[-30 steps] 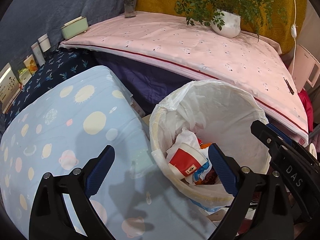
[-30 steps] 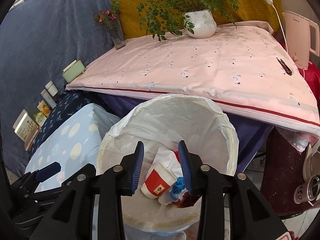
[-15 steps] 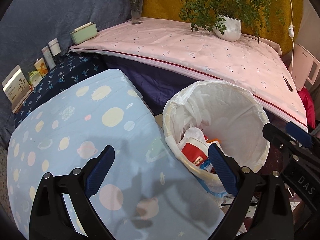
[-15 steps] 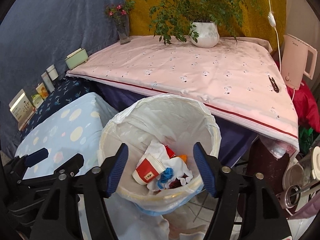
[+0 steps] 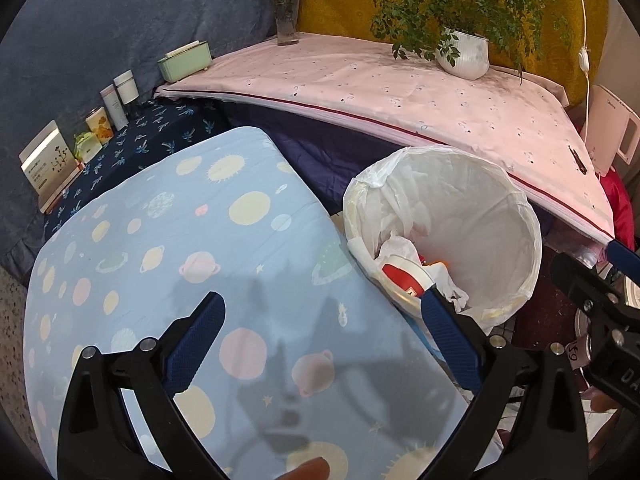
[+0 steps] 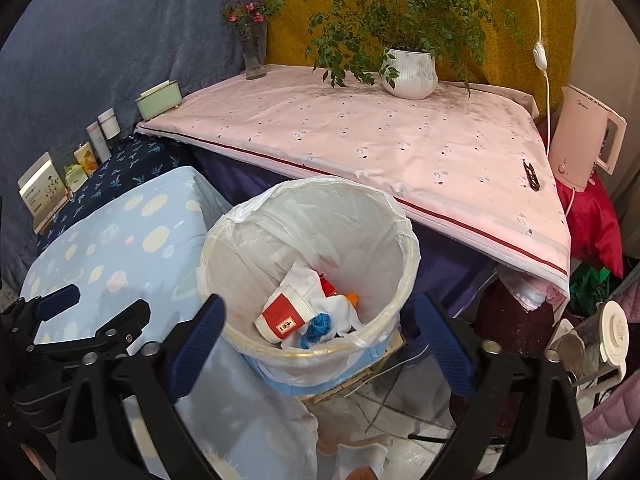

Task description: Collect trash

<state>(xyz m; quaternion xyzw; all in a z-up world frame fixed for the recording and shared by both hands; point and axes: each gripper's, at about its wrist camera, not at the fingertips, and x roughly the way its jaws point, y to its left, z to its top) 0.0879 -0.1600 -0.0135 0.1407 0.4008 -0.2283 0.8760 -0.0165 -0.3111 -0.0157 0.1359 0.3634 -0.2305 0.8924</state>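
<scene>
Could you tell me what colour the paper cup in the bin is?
Red with a white rim, clearest in the right wrist view: paper cup.

Thin, crinkled, semi-glossy white plastic liner (image 6: 360,216) is seen over the bin (image 6: 320,354) rim. Red-white paper cup (image 6: 280,314) looks smooth, slightly glossy; crumpled tissue paper (image 6: 306,280) matt. Pink cloth (image 6: 360,136) on the counter is matt, faintly wrinkled. Blue planet-print cloth (image 5: 168,248) matt, soft. Ribbed white ceramic pot (image 6: 408,72) glazed. Kettle (image 6: 584,140) of smooth pink plastic at the counter's right edge.
</scene>
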